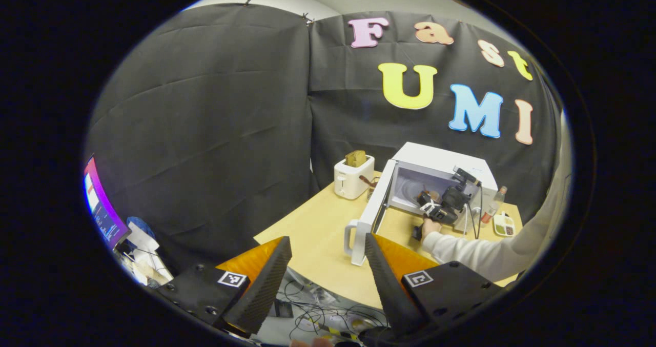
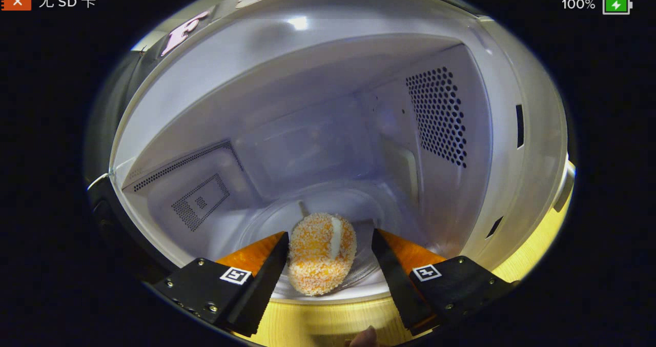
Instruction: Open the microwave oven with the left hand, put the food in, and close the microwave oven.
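Microwave oven (image 1: 441, 175) stands open on the wooden table (image 1: 318, 234), its door (image 1: 376, 208) swung wide. A crumbed food piece (image 2: 322, 254) lies on the glass turntable (image 2: 266, 219) between the right gripper's (image 2: 328, 254) parted fingers, perhaps brushing one. The left gripper (image 1: 328, 270) hangs back, released and empty.

Our left claw (image 1: 328, 265) hangs with its fingers spread wide and nothing between them. Farther off in the left gripper view we see our right claw (image 1: 429, 203), gripped by our right hand (image 1: 429, 228), the sleeved forearm reaching forward. In the right gripper view, the right claw (image 2: 329, 257) has its fingers parted.
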Demonstrator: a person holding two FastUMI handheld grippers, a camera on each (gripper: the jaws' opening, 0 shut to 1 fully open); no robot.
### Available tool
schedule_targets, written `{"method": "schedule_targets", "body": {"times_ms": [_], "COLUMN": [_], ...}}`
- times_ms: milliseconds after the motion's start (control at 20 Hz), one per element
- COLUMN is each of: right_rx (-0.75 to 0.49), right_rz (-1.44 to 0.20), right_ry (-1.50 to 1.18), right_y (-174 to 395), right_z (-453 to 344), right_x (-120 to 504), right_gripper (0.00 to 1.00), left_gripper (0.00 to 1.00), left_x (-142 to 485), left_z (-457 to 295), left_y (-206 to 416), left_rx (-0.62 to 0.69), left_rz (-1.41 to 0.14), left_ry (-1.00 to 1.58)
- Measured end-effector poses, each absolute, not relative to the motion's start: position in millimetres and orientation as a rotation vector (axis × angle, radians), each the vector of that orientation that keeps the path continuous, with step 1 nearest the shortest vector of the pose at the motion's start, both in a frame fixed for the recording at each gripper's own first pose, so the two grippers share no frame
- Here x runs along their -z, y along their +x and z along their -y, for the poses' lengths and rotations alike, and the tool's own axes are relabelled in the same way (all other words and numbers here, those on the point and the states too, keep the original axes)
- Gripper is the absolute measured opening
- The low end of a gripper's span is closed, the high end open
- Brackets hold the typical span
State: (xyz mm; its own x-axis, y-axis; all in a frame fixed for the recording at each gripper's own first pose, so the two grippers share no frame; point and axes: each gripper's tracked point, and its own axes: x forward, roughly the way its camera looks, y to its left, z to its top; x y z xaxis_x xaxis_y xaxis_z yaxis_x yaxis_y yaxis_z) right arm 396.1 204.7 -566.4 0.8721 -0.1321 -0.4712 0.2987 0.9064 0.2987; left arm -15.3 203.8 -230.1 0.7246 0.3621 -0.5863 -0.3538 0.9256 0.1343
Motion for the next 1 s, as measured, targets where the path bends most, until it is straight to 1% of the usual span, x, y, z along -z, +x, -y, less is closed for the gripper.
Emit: {"method": "schedule_targets", "body": {"times_ms": [50,150,200,250,300,400,450,550,600,650,700,750,800,850,900,1000], "right_rx": [0.224,0.208,0.202,0.195,0.185,0.156,0.142,0.117,0.099,0.085,0.074,0.061,0.040,0.023,0.006,-0.034], "right_rz": [-0.455,-0.449,-0.455,-0.460,-0.461,-0.459,-0.457,-0.467,-0.471,-0.476,-0.479,-0.485,-0.490,-0.501,-0.503,-0.499], "right_ry": [0.375,0.373,0.380,0.384,0.379,0.363,0.355,0.352,0.352,0.342,0.326,0.311,0.299,0.282,0.267,0.231], "right_y": [393.8,390.8,389.2,386.6,384.0,378.7,375.1,367.0,362.9,358.4,354.0,348.2,341.6,332.8,324.9,307.3], "right_z": [-204.2,-204.4,-204.2,-204.0,-203.8,-204.2,-205.1,-207.6,-210.0,-211.2,-211.7,-214.0,-218.0,-221.7,-224.7,-233.7], "right_x": [561.9,555.7,555.8,554.1,549.3,540.1,535.7,528.3,522.1,517.5,512.8,507.6,501.6,495.8,489.2,470.6], "right_gripper": [0.99,0.99,0.99,0.98,1.00,0.98,0.98,0.98,0.98,1.00,0.98,0.98,0.98,0.98,0.98,0.98], "left_gripper": [0.95,0.95,0.92,0.95,0.95,0.95,0.92,0.92,0.95,0.95,0.95,0.91,0.92,0.99,0.92,0.99], "left_x": [229.4,226.8,224.7,222.8,220.7,215.3,213.1,206.4,202.2,196.8,191.8,185.9,180.0,174.1,168.5,158.3], "left_z": [-203.7,-202.7,-203.0,-201.9,-202.4,-202.4,-202.5,-203.3,-203.5,-205.1,-207.2,-208.3,-210.1,-212.3,-215.7,-221.1], "left_y": [-19.3,-21.6,-24.2,-25.6,-26.5,-28.2,-29.8,-34.2,-34.6,-36.7,-39.5,-43.4,-47.3,-50.6,-55.2,-63.0], "left_rx": [-0.398,-0.402,-0.402,-0.404,-0.404,-0.407,-0.410,-0.414,-0.413,-0.411,-0.410,-0.409,-0.406,-0.404,-0.402,-0.398], "left_rz": [-0.641,-0.630,-0.625,-0.616,-0.605,-0.575,-0.562,-0.532,-0.518,-0.500,-0.484,-0.471,-0.454,-0.439,-0.424,-0.391], "left_ry": [0.009,0.012,0.014,0.015,0.013,-0.001,-0.015,-0.036,-0.038,-0.033,-0.023,-0.010,0.002,0.012,0.018,0.022]}}
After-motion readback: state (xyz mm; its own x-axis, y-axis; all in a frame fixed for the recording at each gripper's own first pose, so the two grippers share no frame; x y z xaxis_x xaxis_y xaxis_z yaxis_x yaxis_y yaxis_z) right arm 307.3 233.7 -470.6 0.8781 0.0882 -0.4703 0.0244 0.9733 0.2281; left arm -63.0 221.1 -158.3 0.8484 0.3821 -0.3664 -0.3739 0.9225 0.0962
